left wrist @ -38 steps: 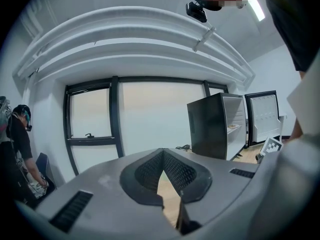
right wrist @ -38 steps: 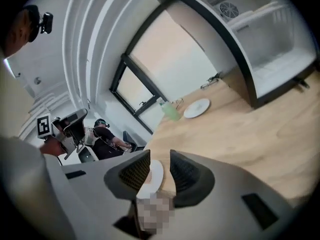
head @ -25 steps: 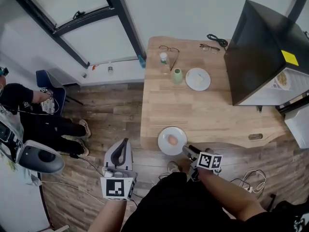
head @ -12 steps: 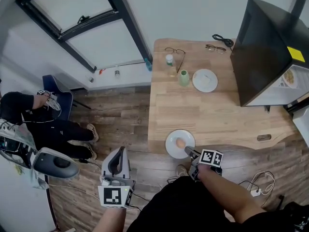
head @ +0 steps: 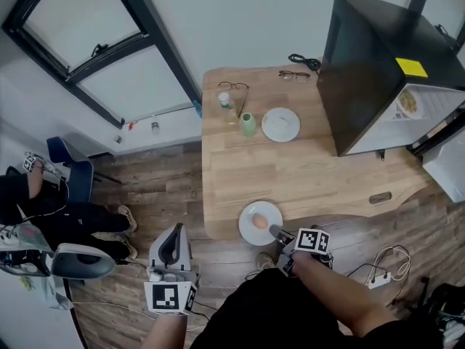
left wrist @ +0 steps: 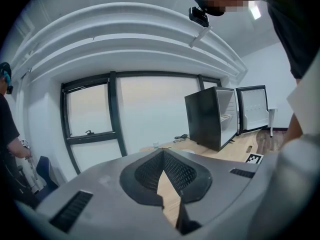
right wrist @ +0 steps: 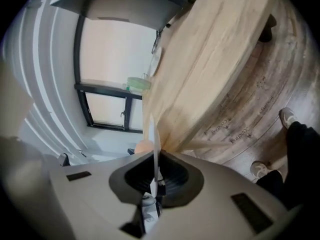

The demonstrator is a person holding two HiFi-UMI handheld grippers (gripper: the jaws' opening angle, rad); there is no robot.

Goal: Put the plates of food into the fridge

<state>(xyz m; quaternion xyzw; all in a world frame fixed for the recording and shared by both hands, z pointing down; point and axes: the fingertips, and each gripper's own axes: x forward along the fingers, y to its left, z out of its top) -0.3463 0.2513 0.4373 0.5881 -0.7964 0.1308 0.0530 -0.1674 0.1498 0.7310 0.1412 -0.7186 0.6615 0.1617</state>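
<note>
A white plate [head: 256, 213] with a round orange-brown piece of food [head: 259, 222] sits at the wooden table's [head: 312, 173] near edge. My right gripper [head: 278, 233] has just been closing and is shut on that plate's near rim. In the right gripper view the plate [right wrist: 155, 129] shows edge-on between the jaws of my right gripper [right wrist: 154, 156]. A second white plate [head: 280, 124] with pale food lies further back. The black fridge [head: 378, 71] stands at the right with its door [head: 443, 107] open. My left gripper [head: 174, 249] hangs over the floor, shut and holding nothing.
A green cup [head: 248, 124], a small bottle [head: 224, 100], two pairs of glasses [head: 234, 87] and a cable [head: 304, 62] lie at the table's far end. A person [head: 43, 209] sits at the left. A power strip [head: 378, 278] lies on the floor.
The right gripper's jaws have closed on the near plate's rim, and the gripper has rolled. The head view has shifted a little. The left gripper stays where it was.
</note>
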